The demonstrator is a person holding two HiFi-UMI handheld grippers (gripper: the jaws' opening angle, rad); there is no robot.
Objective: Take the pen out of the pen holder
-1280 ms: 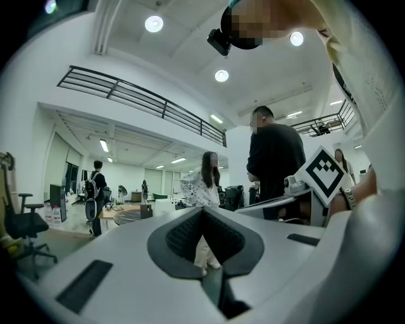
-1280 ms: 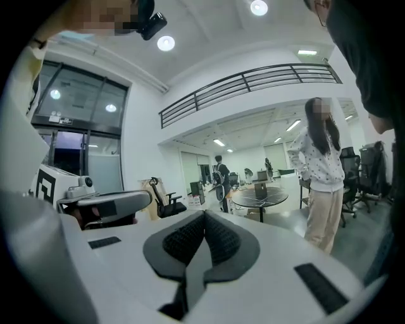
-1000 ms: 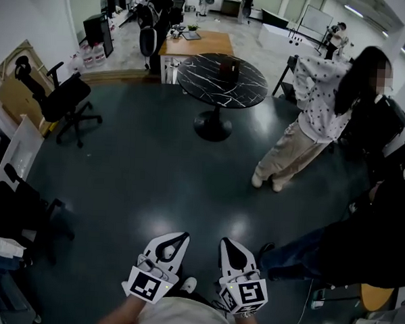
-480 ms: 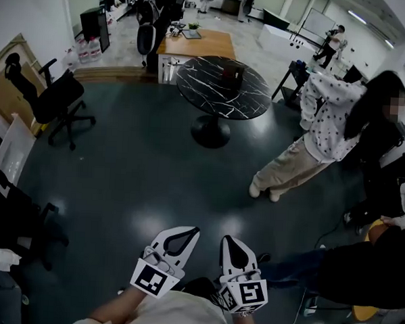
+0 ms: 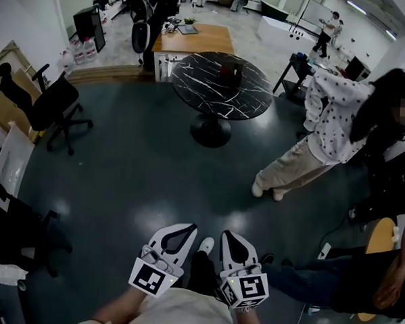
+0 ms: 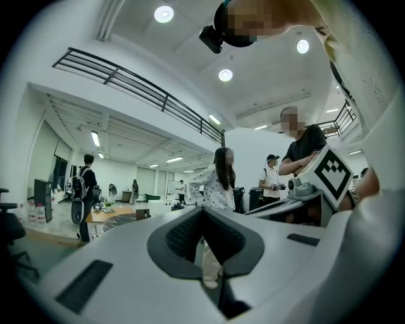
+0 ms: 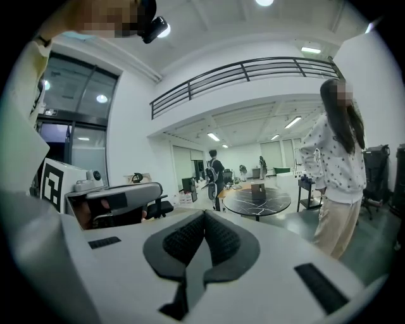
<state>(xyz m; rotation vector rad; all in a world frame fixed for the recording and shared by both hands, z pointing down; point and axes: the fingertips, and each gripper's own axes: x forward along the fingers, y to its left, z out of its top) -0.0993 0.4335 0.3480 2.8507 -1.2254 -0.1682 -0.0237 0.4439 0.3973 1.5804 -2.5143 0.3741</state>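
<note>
Both grippers sit low and close to the person's body, side by side and pointing forward over the dark floor (image 5: 134, 181). The left gripper (image 5: 180, 232) has its jaws together with nothing between them, and in its own view (image 6: 202, 214) the pads meet at the tip. The right gripper (image 5: 229, 239) is likewise closed and empty, as its own view (image 7: 204, 216) shows.

Well ahead stands a round black marble table (image 5: 206, 90). A small dark pen holder (image 5: 231, 71) stands on it near the far side, well apart from both grippers. It is too small to tell what it holds. A person in a dotted top (image 5: 330, 124) stands right of the table.
</note>
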